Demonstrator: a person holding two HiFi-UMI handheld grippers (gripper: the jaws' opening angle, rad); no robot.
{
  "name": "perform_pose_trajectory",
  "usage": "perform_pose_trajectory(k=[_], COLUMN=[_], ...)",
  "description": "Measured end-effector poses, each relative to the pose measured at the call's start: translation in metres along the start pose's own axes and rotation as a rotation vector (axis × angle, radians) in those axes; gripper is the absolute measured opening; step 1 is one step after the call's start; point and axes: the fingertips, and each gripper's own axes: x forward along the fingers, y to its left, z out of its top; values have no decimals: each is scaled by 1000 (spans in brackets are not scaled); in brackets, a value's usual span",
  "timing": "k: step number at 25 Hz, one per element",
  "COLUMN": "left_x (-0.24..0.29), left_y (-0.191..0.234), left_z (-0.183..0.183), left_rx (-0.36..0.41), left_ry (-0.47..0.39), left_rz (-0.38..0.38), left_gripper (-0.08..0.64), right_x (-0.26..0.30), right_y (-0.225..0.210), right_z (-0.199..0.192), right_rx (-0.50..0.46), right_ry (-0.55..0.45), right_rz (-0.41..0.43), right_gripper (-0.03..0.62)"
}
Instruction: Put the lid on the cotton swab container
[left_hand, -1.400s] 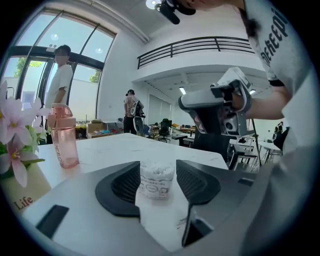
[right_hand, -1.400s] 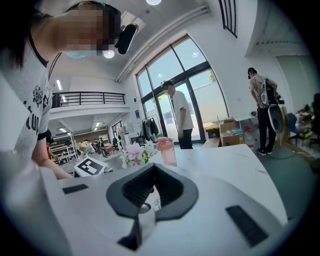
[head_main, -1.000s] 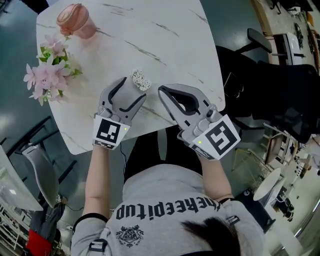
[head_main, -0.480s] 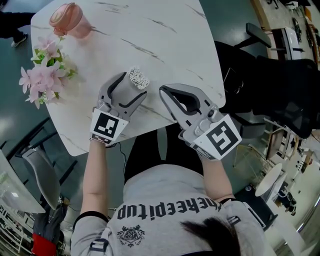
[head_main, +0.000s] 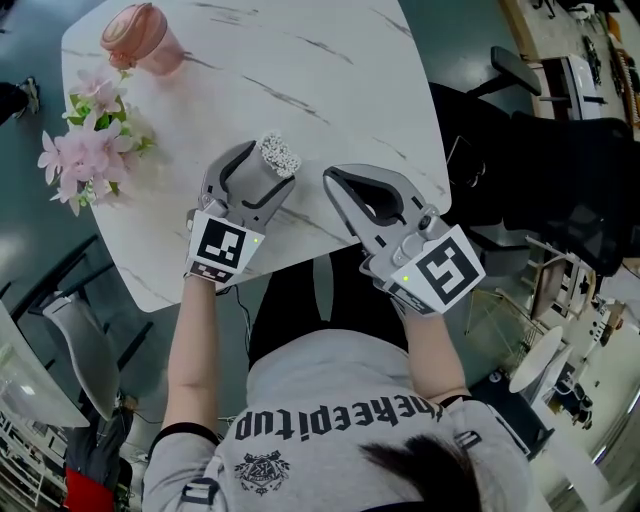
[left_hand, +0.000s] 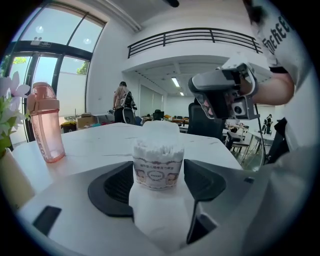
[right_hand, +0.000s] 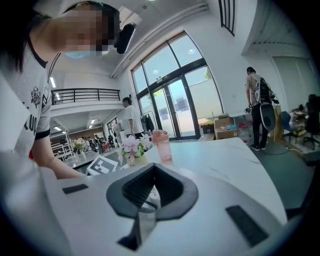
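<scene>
The cotton swab container (head_main: 278, 157) stands near the front of the white marble table (head_main: 330, 80), its top open and full of white swabs. My left gripper (head_main: 268, 172) reaches around it from the near side. In the left gripper view the container (left_hand: 158, 167) sits between the two dark pads (left_hand: 117, 187), which lie against its sides. My right gripper (head_main: 331, 179) hovers just to the container's right, jaws closed together. In the right gripper view a clear lid (right_hand: 146, 205) shows, pinched low between that gripper's (right_hand: 152, 170) pads. The lid is hard to make out from above.
A pink drinking bottle (head_main: 140, 38) stands at the table's far left corner, with a pot of pink flowers (head_main: 90, 150) at the left edge. The table's front edge runs just under both grippers. Black office chairs (head_main: 560, 190) stand to the right. People stand far off in the hall.
The left gripper has shifted slightly to the right while staying around the container. The right gripper has barely moved.
</scene>
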Motion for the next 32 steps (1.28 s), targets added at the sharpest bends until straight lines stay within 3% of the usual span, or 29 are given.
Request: perform_pose_trajectory(k=[20, 32], left_x=[0, 1], left_y=[0, 0], left_z=[-1, -1], left_rx=[-6, -13], left_ry=[15, 19], left_rz=[15, 11], left_gripper=[307, 307], right_x=[15, 29], right_y=[-62, -75], right_z=[-47, -64], right_rx=[94, 126], right_ry=[83, 116], right_rz=[-118, -120], right_gripper=[11, 11])
